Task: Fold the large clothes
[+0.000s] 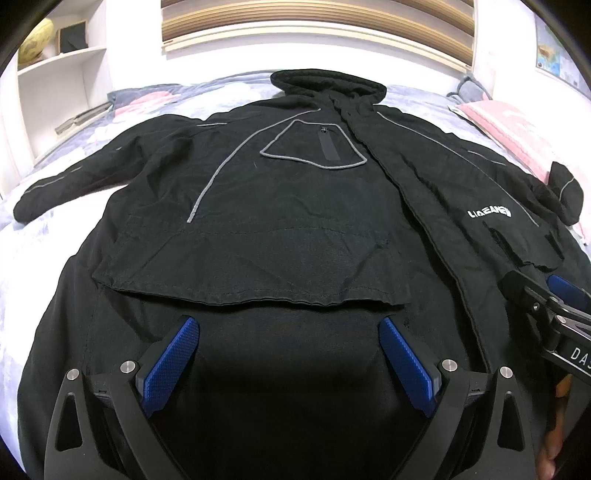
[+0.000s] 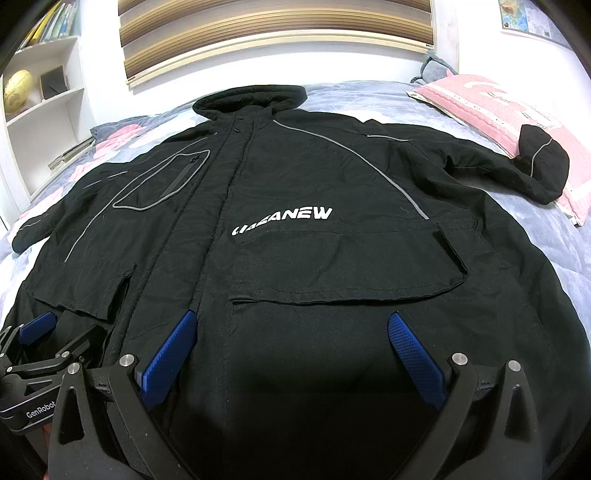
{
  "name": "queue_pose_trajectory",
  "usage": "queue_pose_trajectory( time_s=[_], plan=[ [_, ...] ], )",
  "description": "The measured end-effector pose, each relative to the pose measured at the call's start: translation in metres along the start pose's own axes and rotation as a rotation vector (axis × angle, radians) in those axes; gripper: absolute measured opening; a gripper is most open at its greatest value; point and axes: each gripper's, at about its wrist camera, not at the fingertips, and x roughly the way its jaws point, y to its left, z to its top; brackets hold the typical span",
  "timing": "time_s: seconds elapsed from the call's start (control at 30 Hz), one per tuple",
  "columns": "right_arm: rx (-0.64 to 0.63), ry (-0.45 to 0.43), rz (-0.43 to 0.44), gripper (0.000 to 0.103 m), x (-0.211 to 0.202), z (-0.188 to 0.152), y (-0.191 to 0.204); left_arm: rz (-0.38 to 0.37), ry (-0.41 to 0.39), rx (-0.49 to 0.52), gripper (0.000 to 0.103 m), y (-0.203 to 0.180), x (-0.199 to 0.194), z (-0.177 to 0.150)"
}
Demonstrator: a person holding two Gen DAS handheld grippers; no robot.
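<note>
Jacket (image 2: 295, 229), black with grey piping, lies face up and spread flat on the bed (image 2: 554, 266), straight ahead of both my tongs, hood farthest from them and hem nearest. My left tongs (image 1: 289, 354) hover over the lower front with the blue pads spread wide and nothing between them; my right tongs (image 2: 293, 350) are just as wide apart and empty, beside the left ones over the same hem area. From the left wrist I see the right tongs only as a cut-off corner at the frame edge, with the letters "DA" readable before the frame ends. From the right wrist the left tongs show "GenRobot" on the body. White chest lettering on the jacket (image 1: 487, 213) ends in "ANEW"; the first letters are too distorted for me to read. The hem itself is hidden under the tongs and in shadow. Beyond the right tongs, the far sleeve cuff (image 2: 543, 162) rests on a pink pillow (image 2: 480, 99). Beyond the left tongs stands a white shelf (image 2: 48, 99) holding a globe (image 2: 16, 90); a wall map (image 2: 524, 18) is cut by the frame.
</note>
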Motion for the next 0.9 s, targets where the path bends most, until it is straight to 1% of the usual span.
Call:
queue_pose_trajectory(
  time_s=[0.6, 0.9],
  plan=[
    [0.000, 0.001, 0.001, 0.103, -0.0007, 0.0008, -0.0006, 0.001, 0.000, 0.001, 0.099, 0.0002, 0.0003, 0.0002],
    [-0.001, 0.003, 0.000, 0.103, 0.0010, -0.0019, -0.0030, 0.010, 0.018, 0.004, 0.099, -0.0011, 0.0014, 0.0023]
  ],
)
